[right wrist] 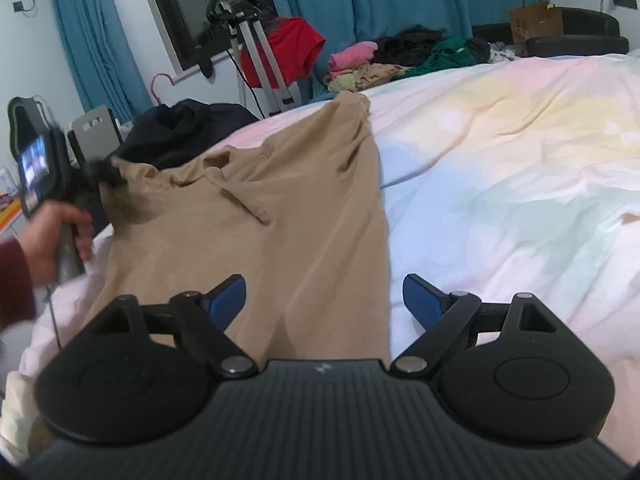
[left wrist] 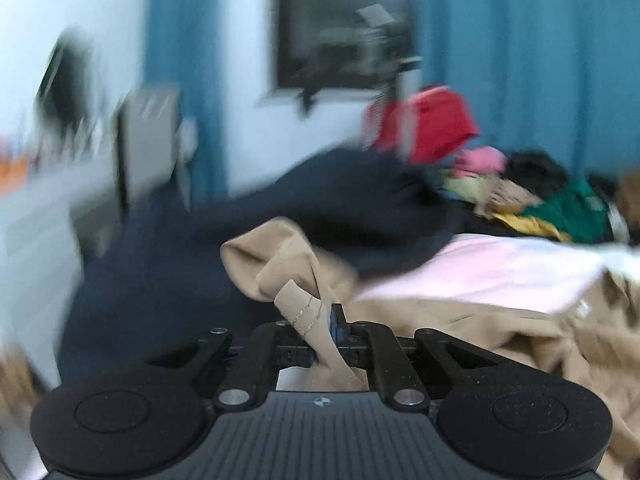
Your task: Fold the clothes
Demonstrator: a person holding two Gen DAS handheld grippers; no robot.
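Left wrist view: left tongs (left wrist: pixel 320 332) clenched on a sleeve cuff of the tan shirt (right wrist: pixel 280 216), lifted off the bed (right wrist: pixel 500 152). Right tongs (right wrist: pixel 324 300) released, hovering over shirt's lower part w/o touching. Step looks like folding the sleeve in; next probably needs laying the cuff across the body.

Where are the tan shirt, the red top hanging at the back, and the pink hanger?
tan shirt (right wrist: pixel 280 216): right wrist view, flat middle of the cloth below the collar.
red top (right wrist: pixel 292 46): right wrist view, its front, draped over a metal stand.
pink hanger (right wrist: pixel 158 82): right wrist view, its curved hook.
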